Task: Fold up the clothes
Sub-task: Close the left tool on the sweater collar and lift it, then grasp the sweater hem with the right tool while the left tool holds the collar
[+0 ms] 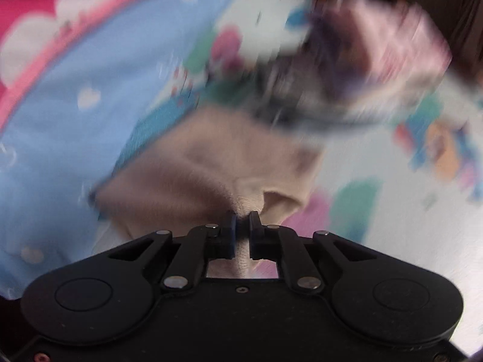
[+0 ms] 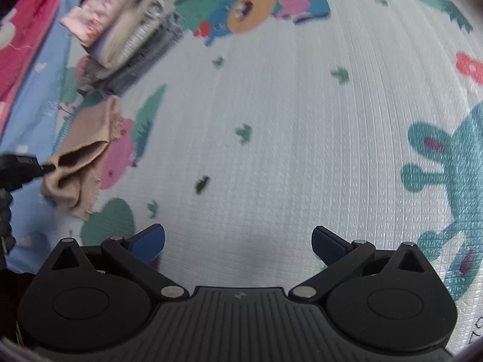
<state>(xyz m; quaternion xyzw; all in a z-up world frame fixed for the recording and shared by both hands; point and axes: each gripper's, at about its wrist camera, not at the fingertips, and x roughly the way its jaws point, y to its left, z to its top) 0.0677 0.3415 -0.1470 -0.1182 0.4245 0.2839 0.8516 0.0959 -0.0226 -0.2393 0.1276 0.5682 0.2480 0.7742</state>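
Observation:
My left gripper [image 1: 241, 223] is shut on a beige folded garment [image 1: 205, 163], which hangs ahead of it above the play mat; the view is blurred. In the right wrist view the same beige garment [image 2: 81, 163] is at the left, pinched by the left gripper [image 2: 49, 167]. My right gripper [image 2: 238, 241] is open and empty over the white patterned mat [image 2: 286, 120]. A stack of folded clothes [image 2: 120, 27] lies at the upper left of the mat, with a pink piece on top; it also shows blurred in the left wrist view [image 1: 377, 57].
A blue cloth with white hearts [image 1: 66, 120] and a pink cloth [image 1: 36, 15] lie along the left edge of the mat. The mat has cartoon prints, with a teal figure [image 2: 446, 175] at the right.

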